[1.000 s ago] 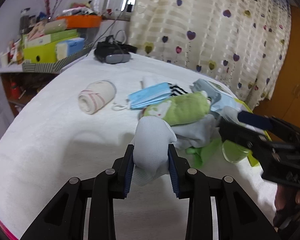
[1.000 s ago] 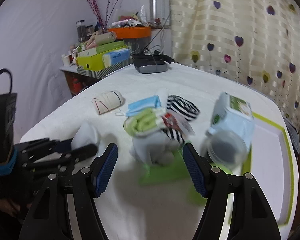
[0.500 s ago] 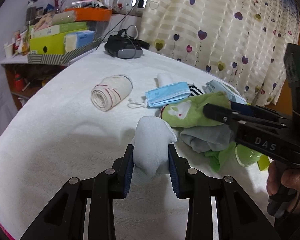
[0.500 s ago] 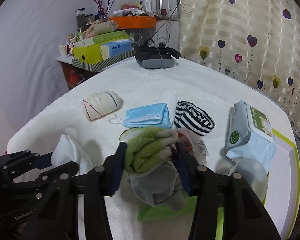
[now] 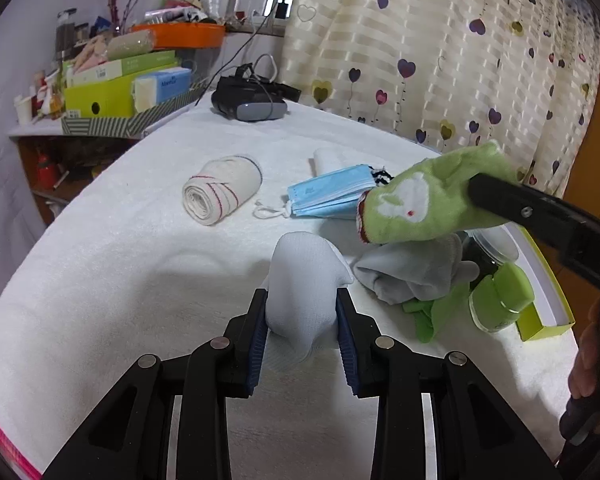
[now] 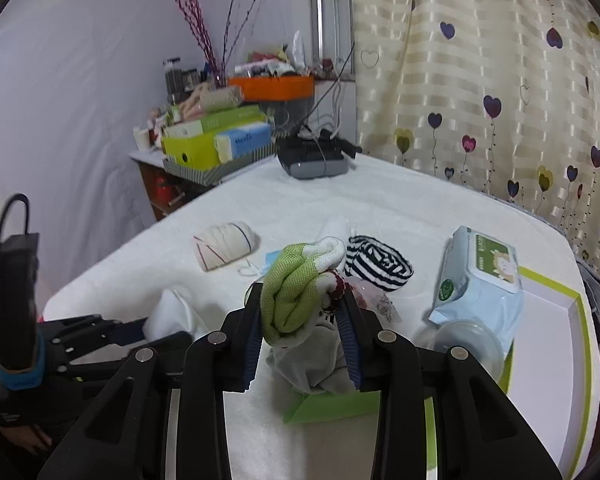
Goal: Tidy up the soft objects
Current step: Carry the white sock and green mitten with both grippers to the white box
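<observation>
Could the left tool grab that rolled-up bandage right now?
Probably not yet. The left tool is shut on a white sock, so it has no free grip. The bandage itself lies in the open on the table.

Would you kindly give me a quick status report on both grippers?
Left gripper shut on white sock. Right gripper shut on green rolled sock, lifted above grey cloth. Nothing blocking.

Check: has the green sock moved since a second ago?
Yes. The right gripper has lifted the green sock off the grey cloth; in the left wrist view it now sits higher, level with the blue masks.
</observation>
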A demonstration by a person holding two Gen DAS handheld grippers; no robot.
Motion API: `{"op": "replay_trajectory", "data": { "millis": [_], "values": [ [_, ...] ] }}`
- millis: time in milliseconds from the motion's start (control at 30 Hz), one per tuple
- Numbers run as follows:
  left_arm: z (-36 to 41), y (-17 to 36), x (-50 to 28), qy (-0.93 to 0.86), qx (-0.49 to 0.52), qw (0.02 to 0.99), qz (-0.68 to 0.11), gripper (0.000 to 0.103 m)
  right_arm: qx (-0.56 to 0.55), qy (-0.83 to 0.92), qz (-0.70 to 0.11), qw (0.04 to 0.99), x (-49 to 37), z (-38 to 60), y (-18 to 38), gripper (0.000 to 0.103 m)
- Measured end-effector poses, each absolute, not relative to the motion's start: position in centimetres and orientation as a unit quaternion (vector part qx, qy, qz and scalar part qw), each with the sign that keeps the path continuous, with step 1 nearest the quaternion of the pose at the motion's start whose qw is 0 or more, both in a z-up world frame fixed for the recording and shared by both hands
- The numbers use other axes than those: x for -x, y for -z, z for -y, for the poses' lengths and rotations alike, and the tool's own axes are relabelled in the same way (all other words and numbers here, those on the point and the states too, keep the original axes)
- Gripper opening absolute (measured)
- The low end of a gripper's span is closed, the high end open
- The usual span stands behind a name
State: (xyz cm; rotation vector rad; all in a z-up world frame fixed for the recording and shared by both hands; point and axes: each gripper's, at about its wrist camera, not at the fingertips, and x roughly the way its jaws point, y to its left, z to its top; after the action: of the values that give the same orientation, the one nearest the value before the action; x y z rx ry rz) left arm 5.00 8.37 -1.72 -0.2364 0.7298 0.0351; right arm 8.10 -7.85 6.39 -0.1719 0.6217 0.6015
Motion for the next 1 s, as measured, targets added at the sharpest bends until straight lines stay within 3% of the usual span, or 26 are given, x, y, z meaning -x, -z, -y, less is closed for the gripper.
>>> {"op": "replay_trajectory", "data": {
  "millis": [667,1000],
  "values": [
    [-3.7,-1.8,-3.1,-0.008,0.073,0.941,-0.330,0.031,0.015,-0.291,-0.252,0.923,-4.1,14.9,-8.9,0.036],
    [3.1,-4.3,-4.3,0.055,0.036,0.949,-0.309,0.031,-0.044,-0.226,-0.230,0.946,-3.5,23.2,-9.7,0.036]
  ]
}}
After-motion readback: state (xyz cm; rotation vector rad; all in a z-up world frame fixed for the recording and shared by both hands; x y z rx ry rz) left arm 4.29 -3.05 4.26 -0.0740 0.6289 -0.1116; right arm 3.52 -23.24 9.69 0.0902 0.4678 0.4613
